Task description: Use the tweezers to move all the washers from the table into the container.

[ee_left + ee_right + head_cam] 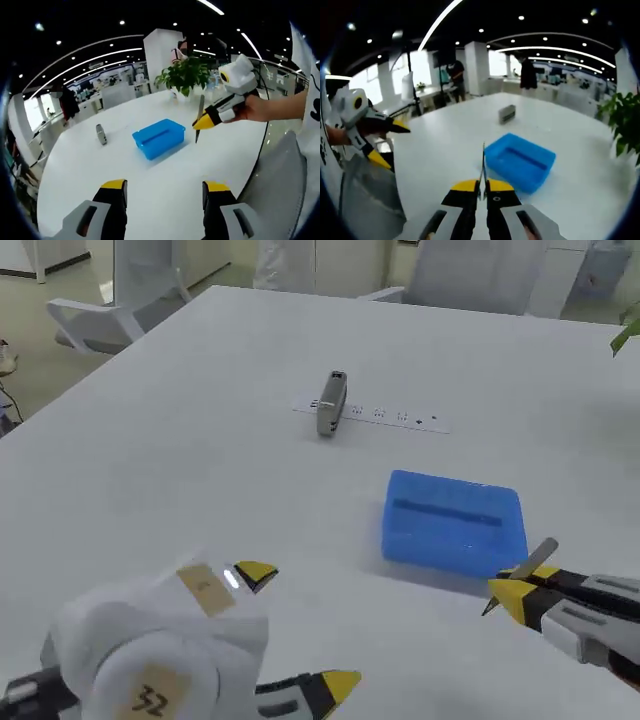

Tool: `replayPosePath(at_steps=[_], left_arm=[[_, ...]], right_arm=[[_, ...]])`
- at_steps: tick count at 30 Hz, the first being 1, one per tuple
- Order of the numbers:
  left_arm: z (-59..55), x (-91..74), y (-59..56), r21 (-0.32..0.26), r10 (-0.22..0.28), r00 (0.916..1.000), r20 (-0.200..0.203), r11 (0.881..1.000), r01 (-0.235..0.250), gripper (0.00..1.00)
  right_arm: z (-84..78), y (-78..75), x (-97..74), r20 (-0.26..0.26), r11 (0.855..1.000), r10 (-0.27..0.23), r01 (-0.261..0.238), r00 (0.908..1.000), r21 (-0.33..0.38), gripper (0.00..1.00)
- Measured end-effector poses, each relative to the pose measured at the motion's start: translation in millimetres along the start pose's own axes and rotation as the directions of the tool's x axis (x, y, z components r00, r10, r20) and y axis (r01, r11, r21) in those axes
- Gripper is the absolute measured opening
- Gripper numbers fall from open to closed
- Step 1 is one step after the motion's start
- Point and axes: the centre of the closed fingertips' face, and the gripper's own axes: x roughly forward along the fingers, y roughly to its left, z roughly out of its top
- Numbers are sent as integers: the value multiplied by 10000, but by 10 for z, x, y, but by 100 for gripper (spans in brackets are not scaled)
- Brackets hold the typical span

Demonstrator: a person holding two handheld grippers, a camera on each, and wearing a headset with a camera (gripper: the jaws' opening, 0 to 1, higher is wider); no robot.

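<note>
Reading the washers (380, 415) as small dark marks in a row on a pale strip (415, 421) on the white table (200, 440); too small to count. The strip runs across my view, beyond the blue rectangular plastic container (440, 545), ahead-left of the right gripper (505, 595), which is the nearer one. It's clamped on one pair of thin metal tweezers (538, 558), tips forward. Left gripper (300, 628): jaws apart, empty. One container, one grey metal block (331, 403) at the strip's left end.

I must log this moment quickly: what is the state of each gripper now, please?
Left gripper: open, holding nothing.
Right gripper: closed on the tweezers.
</note>
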Motion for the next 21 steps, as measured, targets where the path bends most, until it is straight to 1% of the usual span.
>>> replayPosePath(at_steps=[1,2,3,4,5,6,7,8,9,10,11,12,13,14,15,16,17,18,19,20,21], left_arm=[[60,11,-8,-38,-50,9998,191,10000,50,55],[103,24,-19,7,-130,9994,326,9999,130,54],[140,51,-64,5,-405,9986,353,9992,405,52],[167,68,-83,-31,-540,9978,397,9985,541,50],[217,99,-109,-37,-693,9963,505,9976,695,47],[243,117,-132,-31,-855,9950,516,9963,858,45],[291,139,-176,-1,-1126,9921,548,9936,1127,41],[337,148,-200,-11,-1272,9897,657,9918,1275,39],[388,155,-238,-59,-1484,9858,793,9888,1493,35],[457,160,-318,-236,-1979,9757,940,9793,2009,33],[504,158,-366,-334,-2240,9685,1084,9729,2288,32],[577,162,-401,-446,-2396,9607,1404,9678,2479,31],[606,161,-445,-430,-2666,9519,1512,9603,2758,29],[602,170,-477,-504,-2831,9485,1420,9549,2926,27],[607,172,-481,-491,-2841,9478,1449,9546,2937,26],[620,170,-523,-547,-3053,9405,1488,9471,3161,26],[627,173,-538,-649,-3169,9365,1502,9420,3292,26],[641,177,-551,-812,-3274,9326,1519,9362,3419,26],[649,178,-562,-827,-3360,9297,1508,9329,3505,26],[652,178,-589,-781,-3539,9243,1425,9269,3670,26],[670,171,-603,-765,-3663,9186,1487,9218,3800,25]], right_arm=[[21,69,-13,112,9997,225,-225,9997,-45,2],[21,113,-18,70,9993,377,-377,9993,-43,2],[20,156,-22,21,9990,435,-435,9991,-34,2],[25,181,-24,34,9988,495,-495,9988,-70,2],[27,237,-26,-2,9977,673,-673,9977,-123,2],[20,267,-25,-69,9969,765,-766,9970,-165,2],[10,311,-23,-133,9959,870,-873,9961,-245,2],[1,351,-20,-189,9942,1034,-1039,9945,-272,2],[-18,404,-18,-312,9913,1282,-1291,9912,-262,2],[-27,422,-19,-325,9898,1382,-1392,9899,-291,2],[-23,451,-20,-310,9883,1478,-1488,9885,-334,2],[-27,496,-22,-342,9840,1742,-1753,9841,-324,3],[-26,542,-26,-358,9792,1994,-2005,9793,-299,3],[-17,560,-27,-304,9774,2084,-2093,9776,-308,3],[-7,574,-29,-256,9759,2148,-2156,9763,-338,3],[-11,610,-35,-288,9713,2339,-2349,9718,-373,3],[-22,639,-41,-364,9669,2512,-2524,9673,-369,3],[-17,655,-48,-352,9658,2544,-2557,9665,-419,3],[-10,667,-58,-321,9649,2566,-2579,9660,-492,2],[-4,683,-72,-325,9637,2592,-2607,9653,-582,3],[-1,688,-78,-333,9627,2609,-2626,9648,-645,3]])
